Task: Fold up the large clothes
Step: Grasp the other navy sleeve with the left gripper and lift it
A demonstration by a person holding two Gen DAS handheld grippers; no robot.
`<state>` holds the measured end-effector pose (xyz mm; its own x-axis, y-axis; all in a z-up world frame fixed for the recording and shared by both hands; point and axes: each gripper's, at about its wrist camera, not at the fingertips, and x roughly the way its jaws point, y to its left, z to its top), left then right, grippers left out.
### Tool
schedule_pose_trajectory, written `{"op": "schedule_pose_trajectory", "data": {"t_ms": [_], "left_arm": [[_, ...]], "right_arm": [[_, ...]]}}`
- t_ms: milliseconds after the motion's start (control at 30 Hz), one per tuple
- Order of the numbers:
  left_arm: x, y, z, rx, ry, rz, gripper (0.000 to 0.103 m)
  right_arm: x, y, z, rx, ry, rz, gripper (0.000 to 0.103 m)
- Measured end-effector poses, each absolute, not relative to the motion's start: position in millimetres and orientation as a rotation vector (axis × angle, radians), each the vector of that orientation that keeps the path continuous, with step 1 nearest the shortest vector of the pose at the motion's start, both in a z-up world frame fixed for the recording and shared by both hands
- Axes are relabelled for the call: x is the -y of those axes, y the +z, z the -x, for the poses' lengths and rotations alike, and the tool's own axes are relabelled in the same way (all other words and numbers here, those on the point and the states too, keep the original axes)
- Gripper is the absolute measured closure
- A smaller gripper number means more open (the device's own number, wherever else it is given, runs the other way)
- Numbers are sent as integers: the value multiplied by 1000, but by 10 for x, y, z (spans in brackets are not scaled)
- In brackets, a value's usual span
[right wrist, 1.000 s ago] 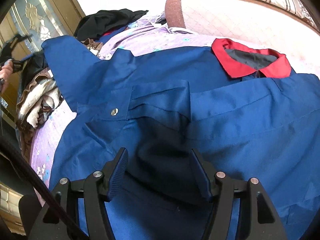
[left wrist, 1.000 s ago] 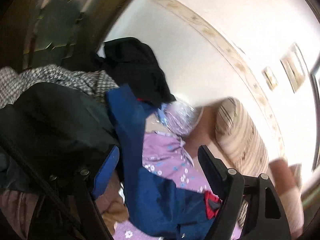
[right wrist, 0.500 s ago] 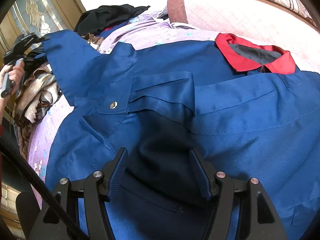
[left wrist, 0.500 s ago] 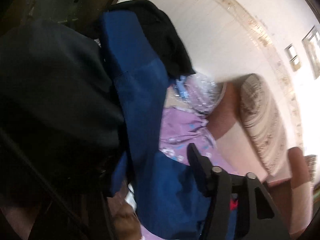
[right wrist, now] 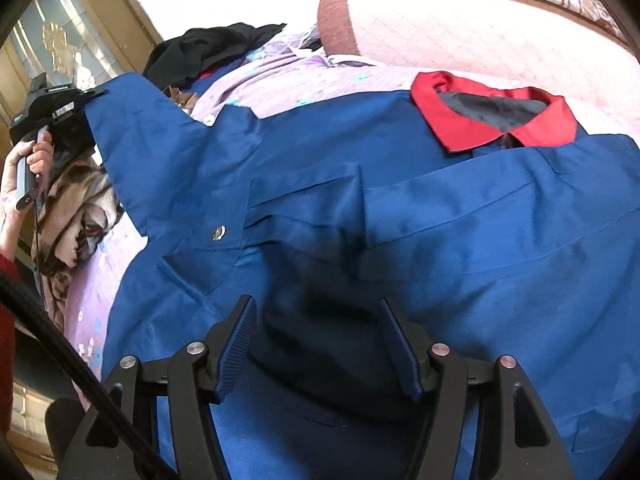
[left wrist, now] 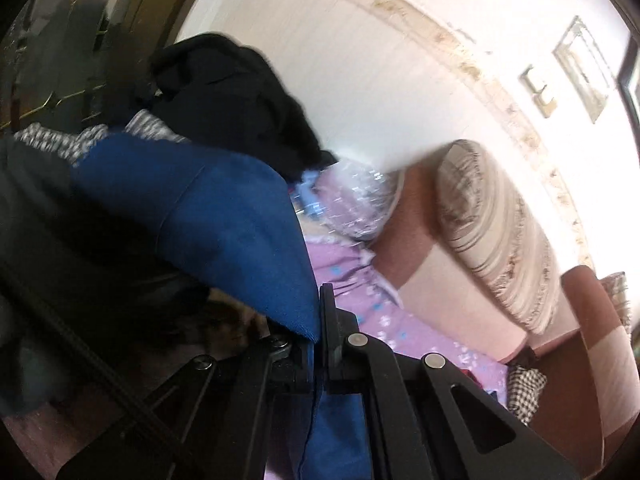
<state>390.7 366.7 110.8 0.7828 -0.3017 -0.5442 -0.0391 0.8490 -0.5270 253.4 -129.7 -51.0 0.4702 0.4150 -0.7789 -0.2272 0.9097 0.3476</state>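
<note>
Blue shirt (right wrist: pixel 400 216): left gripper (left wrist: pixel 318 344) jaws clamp its sleeve, apparently to fold it inward, while right gripper (right wrist: pixel 320 344) jaws hover apart, lower centre.

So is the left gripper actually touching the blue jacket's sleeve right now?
Touching. In the left wrist view the left gripper is shut on the blue jacket, with the sleeve's edge pinched between its fingers.

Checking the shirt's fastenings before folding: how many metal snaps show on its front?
1: a single snap on the blue shirt, left of the chest pocket flap. Others may be hidden under folds.
</note>
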Motion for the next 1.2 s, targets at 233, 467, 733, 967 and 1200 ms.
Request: {"op": "schedule_pose_trajectory", "data": {"t_ms": [233,467,733,967,1200], "left_arm": [[-3081,1558,-3709,-618,-251,474,102],[-2454,2020,-3452,-575,-368,437,102],[-1428,2384,-3302,-583,-501,351,102],[-219,2153,-3167,-653,-626,246,102],[895,1479,-2996,-752,-698,157,101]], "right_arm": [[1566,-539,-2664,-1038,225,-253,36],[1533,-485,-2685,-1088,293,-245,38],[2121,-129,-2252,-966,217,-363,38],[2723,113,-1808,-868,134,-463,38],[3201,337,-1477,-787,35,-490,38]]}}
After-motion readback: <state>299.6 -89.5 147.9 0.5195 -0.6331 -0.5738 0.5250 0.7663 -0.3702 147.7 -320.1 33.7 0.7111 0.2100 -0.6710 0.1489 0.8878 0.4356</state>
